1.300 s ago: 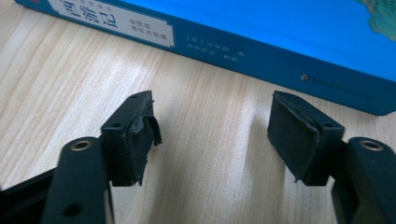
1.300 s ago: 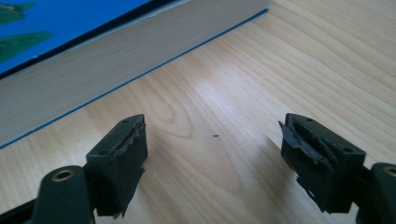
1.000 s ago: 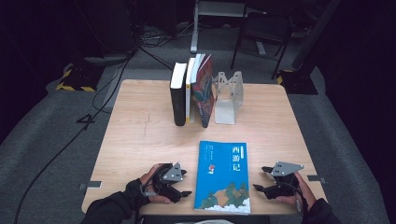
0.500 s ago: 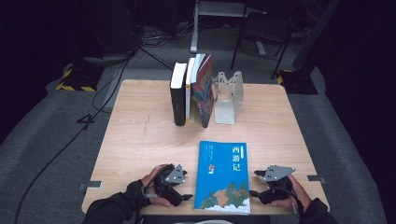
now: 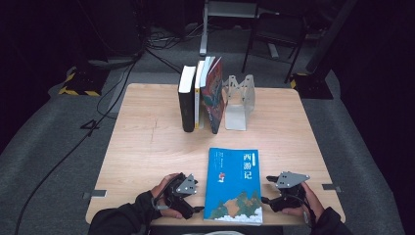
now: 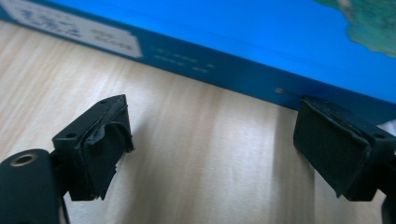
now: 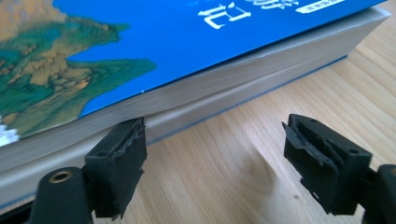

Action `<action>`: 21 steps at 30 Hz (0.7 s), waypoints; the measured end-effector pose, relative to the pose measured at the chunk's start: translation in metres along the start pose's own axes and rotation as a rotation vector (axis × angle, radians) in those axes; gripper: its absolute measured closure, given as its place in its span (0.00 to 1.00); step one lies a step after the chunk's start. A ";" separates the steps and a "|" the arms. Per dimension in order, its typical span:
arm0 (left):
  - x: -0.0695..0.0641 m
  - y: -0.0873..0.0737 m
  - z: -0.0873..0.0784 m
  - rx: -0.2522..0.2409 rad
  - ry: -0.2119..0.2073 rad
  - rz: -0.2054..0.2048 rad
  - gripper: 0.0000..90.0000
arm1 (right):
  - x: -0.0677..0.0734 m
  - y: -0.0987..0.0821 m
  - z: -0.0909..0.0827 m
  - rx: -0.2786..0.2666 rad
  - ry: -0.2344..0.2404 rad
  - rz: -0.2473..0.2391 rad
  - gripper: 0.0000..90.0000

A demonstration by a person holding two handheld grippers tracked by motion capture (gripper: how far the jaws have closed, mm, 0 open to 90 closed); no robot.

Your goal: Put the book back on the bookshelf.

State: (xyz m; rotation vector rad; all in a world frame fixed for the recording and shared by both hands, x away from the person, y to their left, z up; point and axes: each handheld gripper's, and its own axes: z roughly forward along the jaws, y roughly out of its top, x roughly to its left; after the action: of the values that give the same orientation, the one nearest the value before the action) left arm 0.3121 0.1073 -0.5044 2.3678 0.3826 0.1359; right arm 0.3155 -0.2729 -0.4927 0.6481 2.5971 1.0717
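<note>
A thick blue book (image 5: 234, 185) with a map on its cover lies flat near the front edge of the wooden table (image 5: 147, 147). My left gripper (image 5: 197, 192) lies on the table at the book's left side. In the left gripper view it (image 6: 215, 126) faces the blue spine (image 6: 224, 65); its jaws have just been opening and stand open over bare wood, one pad close to the spine. My right gripper (image 5: 267, 190) sits at the book's right side. In its own view it (image 7: 215, 140) is open, facing the page edges (image 7: 210, 88), with nothing between the pads.
Several books (image 5: 208, 95) stand upright at the back of the table, a black one (image 5: 187, 100) at the left, with a white metal bookend (image 5: 240, 103) to their right. Cables and a stand lie on the dark floor beyond.
The right gripper has shifted a little left, closer to the book's page edge. The left hand stays in place beside the spine.
</note>
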 end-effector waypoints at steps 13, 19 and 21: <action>-0.002 -0.002 -0.003 -0.005 -0.028 0.016 0.20 | 0.002 -0.006 -0.007 0.021 0.079 -0.031 0.28; -0.011 -0.003 -0.005 0.009 -0.037 0.031 0.17 | 0.012 -0.009 -0.014 0.026 0.145 -0.049 0.28; -0.015 -0.004 -0.005 0.011 -0.043 0.037 0.17 | 0.016 -0.009 -0.011 0.043 0.148 -0.063 0.28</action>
State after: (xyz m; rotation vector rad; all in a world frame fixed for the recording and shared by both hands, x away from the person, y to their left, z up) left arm 0.2959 0.1087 -0.5026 2.3857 0.3198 0.1001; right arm 0.2949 -0.2770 -0.4927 0.5106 2.7531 1.0857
